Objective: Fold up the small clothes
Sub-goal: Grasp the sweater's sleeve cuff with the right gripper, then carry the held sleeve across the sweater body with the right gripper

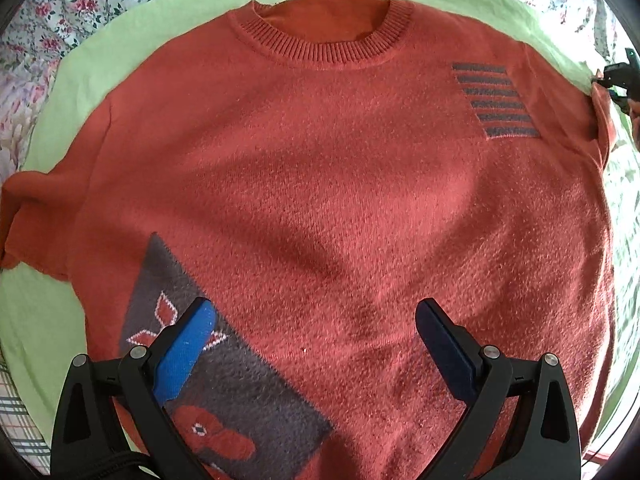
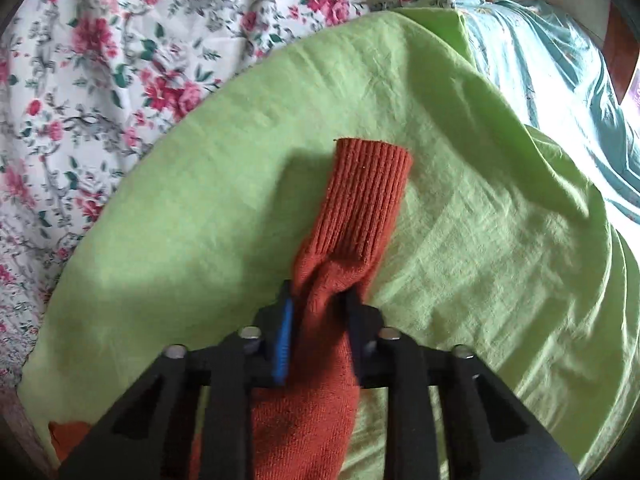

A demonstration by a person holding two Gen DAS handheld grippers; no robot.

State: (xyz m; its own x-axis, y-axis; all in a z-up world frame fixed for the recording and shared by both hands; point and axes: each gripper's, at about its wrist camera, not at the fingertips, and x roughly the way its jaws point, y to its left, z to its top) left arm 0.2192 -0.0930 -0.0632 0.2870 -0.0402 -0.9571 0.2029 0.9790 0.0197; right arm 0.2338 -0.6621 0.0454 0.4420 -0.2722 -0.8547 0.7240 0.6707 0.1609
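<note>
The orange sweater (image 1: 340, 200) lay flat, front up, on the green cloth (image 1: 60, 128) over the floral bedding (image 2: 100, 72). My left gripper (image 1: 316, 316) hung over its lower front, fingers spread wide, holding nothing. My right gripper (image 2: 318, 300) had its fingers clamped on the sleeve (image 2: 360, 208), ribbed cuff pointing to the far side.

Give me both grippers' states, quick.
Left gripper: jaws open, above the sweater, holding nothing.
Right gripper: jaws shut on the sweater's sleeve.
</note>
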